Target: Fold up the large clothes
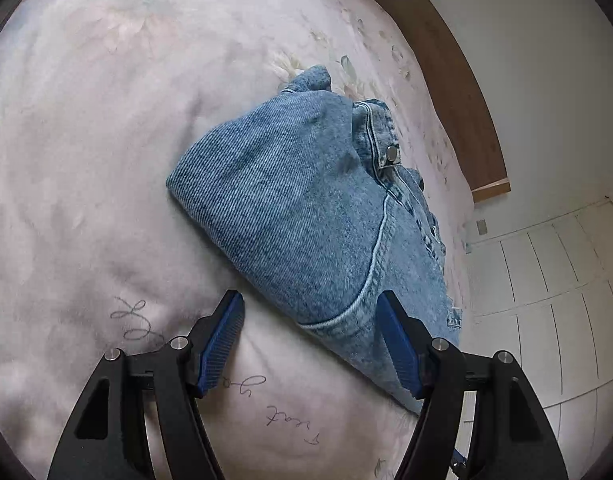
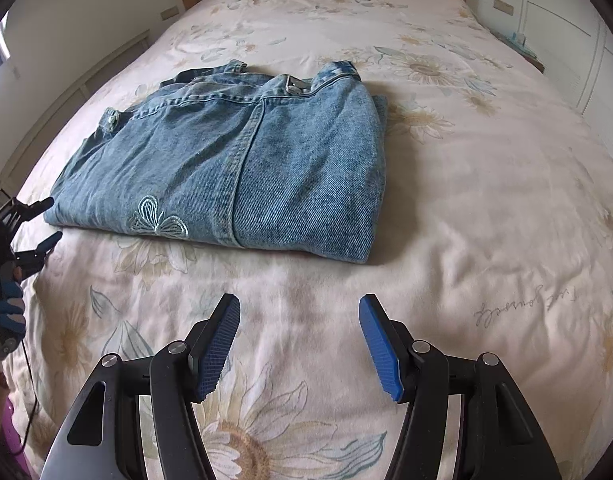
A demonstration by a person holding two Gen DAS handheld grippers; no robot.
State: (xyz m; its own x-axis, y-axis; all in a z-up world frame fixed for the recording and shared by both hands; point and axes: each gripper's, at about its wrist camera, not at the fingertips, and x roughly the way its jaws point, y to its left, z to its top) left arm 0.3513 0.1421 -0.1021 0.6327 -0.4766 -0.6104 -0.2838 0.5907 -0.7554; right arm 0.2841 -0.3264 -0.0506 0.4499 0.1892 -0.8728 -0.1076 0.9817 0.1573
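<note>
Denim jacket [image 2: 226,168], folded into a thick rectangle, lies at 12 o'clock on the floral bed [image 2: 466,200]; both tongs, left [image 1: 310,312] and right [image 2: 299,312], gape apart, empty.

Folded denim garment [image 2: 234,168] lies on the floral bedspread [image 2: 486,200], right tool [image 2: 299,312] gaping.

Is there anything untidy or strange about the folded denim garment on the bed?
Mostly neat. The denim garment lies folded flat on the bedspread, but at its far-left corner a buttoned tab and loose layers stick out past the fold, so that edge is uneven.
</note>
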